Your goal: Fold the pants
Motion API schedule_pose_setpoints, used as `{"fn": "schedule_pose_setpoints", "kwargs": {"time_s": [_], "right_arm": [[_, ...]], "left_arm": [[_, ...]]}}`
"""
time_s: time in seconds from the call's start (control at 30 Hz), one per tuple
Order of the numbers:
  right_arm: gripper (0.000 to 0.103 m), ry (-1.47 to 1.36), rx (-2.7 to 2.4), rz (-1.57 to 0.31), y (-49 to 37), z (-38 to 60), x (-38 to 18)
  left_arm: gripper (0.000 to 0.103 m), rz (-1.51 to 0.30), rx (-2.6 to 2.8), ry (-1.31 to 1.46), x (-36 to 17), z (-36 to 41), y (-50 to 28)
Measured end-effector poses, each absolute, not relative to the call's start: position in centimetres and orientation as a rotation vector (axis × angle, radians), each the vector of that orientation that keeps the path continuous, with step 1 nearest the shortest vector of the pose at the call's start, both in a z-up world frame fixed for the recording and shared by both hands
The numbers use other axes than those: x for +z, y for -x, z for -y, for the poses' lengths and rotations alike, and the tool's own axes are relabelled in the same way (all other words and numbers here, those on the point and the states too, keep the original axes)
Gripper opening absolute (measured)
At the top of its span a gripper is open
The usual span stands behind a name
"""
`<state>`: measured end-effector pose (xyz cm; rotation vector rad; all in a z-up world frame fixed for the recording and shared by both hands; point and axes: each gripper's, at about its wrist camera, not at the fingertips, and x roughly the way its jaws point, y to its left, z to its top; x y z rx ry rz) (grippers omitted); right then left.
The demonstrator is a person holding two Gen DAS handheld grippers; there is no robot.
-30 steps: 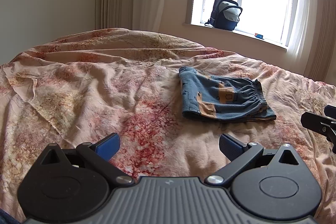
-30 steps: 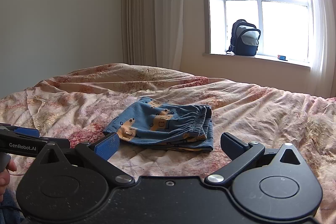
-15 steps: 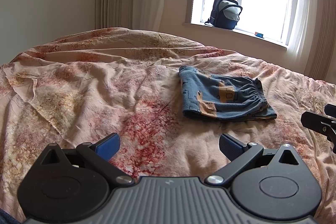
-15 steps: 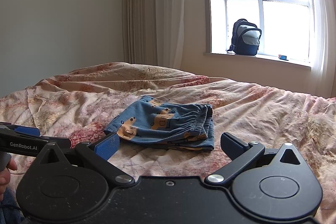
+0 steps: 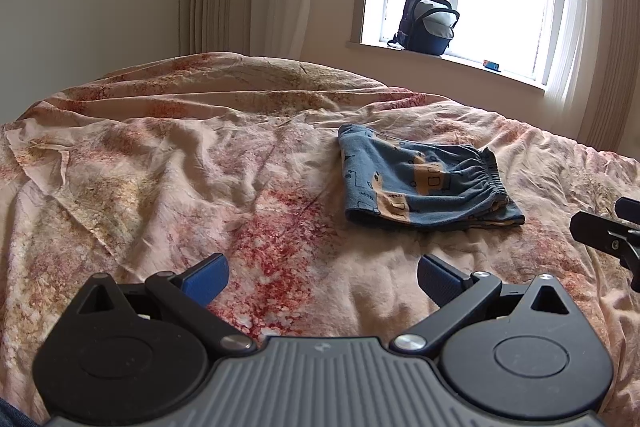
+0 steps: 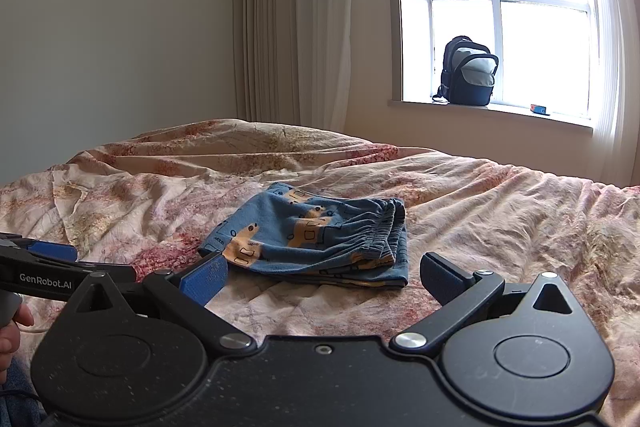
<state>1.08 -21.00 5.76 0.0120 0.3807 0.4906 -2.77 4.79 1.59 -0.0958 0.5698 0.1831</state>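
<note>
Looks like we're basically done: the blue cartoon-print pants (image 6: 316, 243) sit folded mid-bed on the floral pink bedspread (image 5: 160, 187), left gripper (image 5: 320, 277) and right gripper (image 6: 322, 277) both wide apart, empty, maybe one last tidy-up.

Pale walls, long cream curtains (image 6: 296, 27), bright window (image 6: 508, 11), backpack (image 6: 468, 73) on sill, floral bedspread (image 5: 160, 167).
</note>
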Motion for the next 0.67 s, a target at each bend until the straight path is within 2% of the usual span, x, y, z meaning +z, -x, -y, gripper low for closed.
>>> {"fn": "schedule_pose_setpoints", "kwargs": {"time_s": [0.67], "right_arm": [[0.102,-0.011,0.492,-0.383,-1.08,20.90,5.77]], "left_arm": [[0.103,-0.612,0.188,0.130,1.72,-4.91,2.51]]}}
